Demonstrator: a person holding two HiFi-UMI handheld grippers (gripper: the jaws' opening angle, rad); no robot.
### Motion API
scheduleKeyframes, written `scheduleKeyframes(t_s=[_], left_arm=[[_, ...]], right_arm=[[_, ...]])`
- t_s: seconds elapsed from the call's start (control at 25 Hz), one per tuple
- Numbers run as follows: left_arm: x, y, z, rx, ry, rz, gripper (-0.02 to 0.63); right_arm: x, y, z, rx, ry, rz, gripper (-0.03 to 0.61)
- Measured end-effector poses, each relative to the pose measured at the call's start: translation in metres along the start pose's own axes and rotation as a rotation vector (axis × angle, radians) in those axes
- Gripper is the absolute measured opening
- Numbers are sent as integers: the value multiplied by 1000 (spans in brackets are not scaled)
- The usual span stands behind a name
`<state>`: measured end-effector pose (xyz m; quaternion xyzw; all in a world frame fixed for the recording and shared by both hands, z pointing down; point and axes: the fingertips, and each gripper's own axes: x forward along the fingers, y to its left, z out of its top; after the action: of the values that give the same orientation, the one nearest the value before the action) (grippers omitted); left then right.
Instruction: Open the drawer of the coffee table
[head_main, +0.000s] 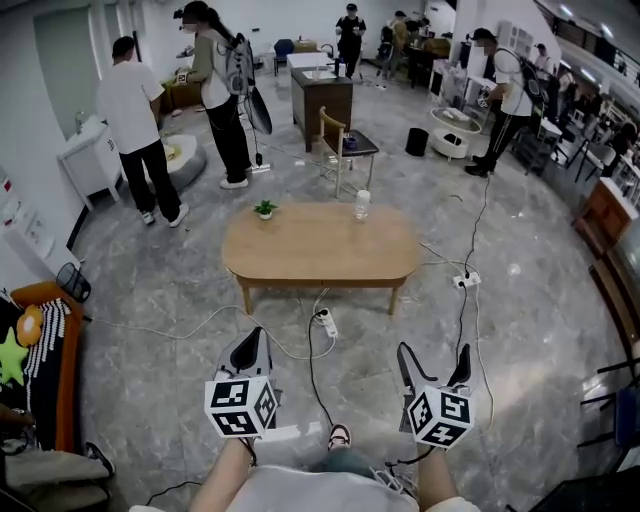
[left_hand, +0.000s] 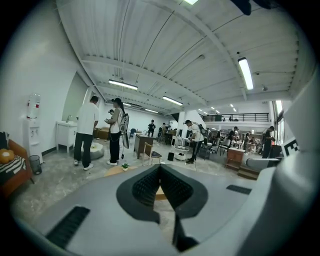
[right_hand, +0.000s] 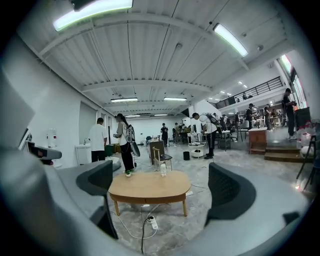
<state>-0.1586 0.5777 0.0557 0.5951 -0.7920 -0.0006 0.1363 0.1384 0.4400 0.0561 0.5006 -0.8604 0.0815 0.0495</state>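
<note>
The oval wooden coffee table (head_main: 320, 245) stands in the middle of the floor, well ahead of both grippers. A small potted plant (head_main: 265, 209) and a clear bottle (head_main: 362, 205) stand on its far edge. Its front rail (right_hand: 147, 198) looks flush, with no drawer pulled out. My left gripper (head_main: 251, 343) is held low at the near left with its jaws shut on nothing (left_hand: 160, 170). My right gripper (head_main: 434, 358) is held at the near right, open. In the right gripper view the table (right_hand: 150, 186) shows between the spread jaws.
A white power strip (head_main: 325, 323) and cables lie on the floor between me and the table, and another socket block (head_main: 467, 281) lies to its right. A wooden chair (head_main: 345, 150) and a dark cabinet (head_main: 320, 95) stand behind. Two people (head_main: 140, 130) stand back left. An orange sofa (head_main: 55, 360) is at my left.
</note>
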Motion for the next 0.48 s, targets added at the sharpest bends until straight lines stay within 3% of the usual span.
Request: scheduleKeyframes(t_s=[0.48], left_arm=[[114, -12, 24, -40, 2, 78, -6]], right_arm=[[135, -40, 27, -7, 14, 90, 588]])
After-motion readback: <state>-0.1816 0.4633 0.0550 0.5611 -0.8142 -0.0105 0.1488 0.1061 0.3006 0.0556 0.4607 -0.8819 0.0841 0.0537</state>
